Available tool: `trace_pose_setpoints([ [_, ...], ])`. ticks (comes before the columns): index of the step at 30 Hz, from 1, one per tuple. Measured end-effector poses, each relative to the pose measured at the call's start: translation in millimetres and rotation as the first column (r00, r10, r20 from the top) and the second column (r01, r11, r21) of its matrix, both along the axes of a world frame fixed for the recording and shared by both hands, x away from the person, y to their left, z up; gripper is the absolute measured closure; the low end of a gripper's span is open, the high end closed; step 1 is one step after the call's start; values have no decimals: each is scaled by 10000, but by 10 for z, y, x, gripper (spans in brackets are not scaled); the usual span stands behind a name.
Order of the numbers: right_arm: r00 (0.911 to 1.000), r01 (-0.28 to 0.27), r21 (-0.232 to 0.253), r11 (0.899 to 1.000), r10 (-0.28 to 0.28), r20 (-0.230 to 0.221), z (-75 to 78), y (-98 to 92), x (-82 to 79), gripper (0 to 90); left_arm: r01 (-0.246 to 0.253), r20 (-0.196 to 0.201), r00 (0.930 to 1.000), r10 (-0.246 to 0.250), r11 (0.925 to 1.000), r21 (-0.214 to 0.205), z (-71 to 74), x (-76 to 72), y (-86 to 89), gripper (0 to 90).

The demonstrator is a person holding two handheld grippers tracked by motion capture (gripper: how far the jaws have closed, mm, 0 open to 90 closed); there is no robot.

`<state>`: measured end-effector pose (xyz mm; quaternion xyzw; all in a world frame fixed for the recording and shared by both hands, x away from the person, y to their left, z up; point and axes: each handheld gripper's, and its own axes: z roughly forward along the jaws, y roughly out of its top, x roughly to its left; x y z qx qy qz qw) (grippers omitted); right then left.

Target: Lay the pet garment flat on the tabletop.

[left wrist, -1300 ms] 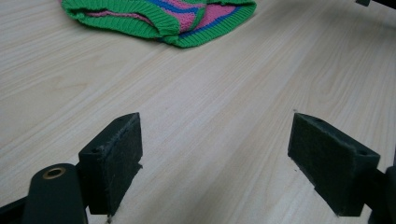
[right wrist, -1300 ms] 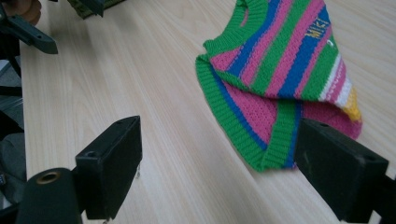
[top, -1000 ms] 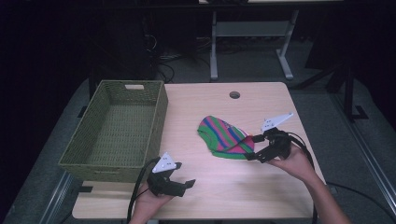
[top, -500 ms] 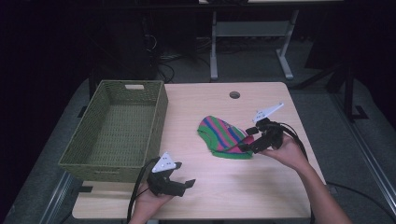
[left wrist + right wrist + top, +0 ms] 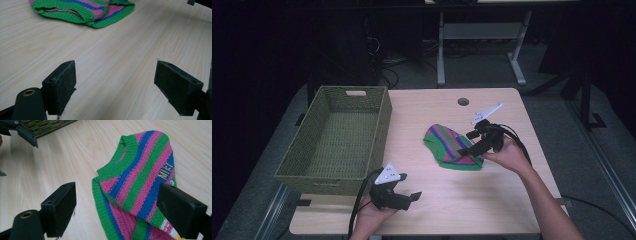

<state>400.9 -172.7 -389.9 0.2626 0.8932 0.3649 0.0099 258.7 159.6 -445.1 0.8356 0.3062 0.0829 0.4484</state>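
One small striped knit sweater (image 5: 140, 187) lies flat on the bench (image 5: 512, 200), right of the green basket (image 5: 337, 140). It looks soft, light and floppy; pinch the ribbed hem. Right claw (image 5: 120, 212) hovers spread over it; left claw (image 5: 117, 87) gapes empty.

basket (image 5: 337, 140) left on table (image 5: 427, 105); sweater (image 5: 451, 146) right of it

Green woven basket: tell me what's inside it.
Nothing shows inside the green woven basket in the high view: its woven floor is bare. The near wall hides a strip of floor just behind it. The striped knitted sweater lies on the table beside it.
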Motion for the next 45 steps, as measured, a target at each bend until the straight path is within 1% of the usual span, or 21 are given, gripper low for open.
trace_pose_setpoints([
  [4,10000,12,-26,10000,-12,-31,-1,23,40,156,36,22,10000,-36,10000,42,1,0,-1,173],
  [5,10000,35,-43,10000,-35,-87,-4,38,60,156,8,-9,10000,-8,10000,-24,-2,1,-5,173],
  [7,10000,62,-48,10000,-63,-74,-11,45,73,156,11,-15,10000,-11,10000,-23,-3,3,-6,173],
  [11,9998,101,-111,9999,-103,-156,-62,73,141,157,49,9,10000,-49,10000,22,2,2,-6,173],
  [12,9995,157,-118,9998,-160,-270,-67,77,149,157,66,5,10000,-66,10000,33,1,3,-6,173],
  [17,9993,196,-217,9996,-203,-314,-126,87,208,157,108,-20,9999,-108,9999,62,-2,8,-5,173],
  [20,9990,248,-197,9995,-255,-369,-148,90,228,157,96,11,10000,-96,9999,50,0,8,-2,173],
  [21,9990,238,-320,9992,-250,-369,-170,94,251,157,76,19,10000,-77,10000,61,2,8,0,173],
  [26,9985,273,-332,9991,-288,-466,-202,111,281,158,55,-19,10000,-55,10000,42,3,9,7,173],
  [29,9985,270,-445,9986,-291,-469,-243,129,309,157,88,3,10000,-88,9999,61,4,9,5,173],
  [31,9981,279,-394,9988,-300,-538,-260,137,320,158,90,-8,10000,-90,9999,50,5,9,6,173],
  [35,9980,372,-470,9982,-395,-498,-297,152,349,158,44,-11,10000,-44,10000,-18,5,14,17,173],
  [37,9976,384,-478,9981,-410,-559,-302,157,353,158,33,-16,10000,-33,10000,-26,6,14,23,173],
  [40,9979,417,-614,9972,-446,-478,-341,169,385,159,35,-6,10000,-35,10000,-24,7,13,23,173],
  [43,9974,462,-650,9968,-497,-526,-354,179,390,159,55,-11,10000,-55,10000,-19,5,12,20,173],
  [45,9974,488,-787,9957,-527,-486,-379,191,402,159,66,-22,10000,-66,10000,-25,4,14,20,173],
])
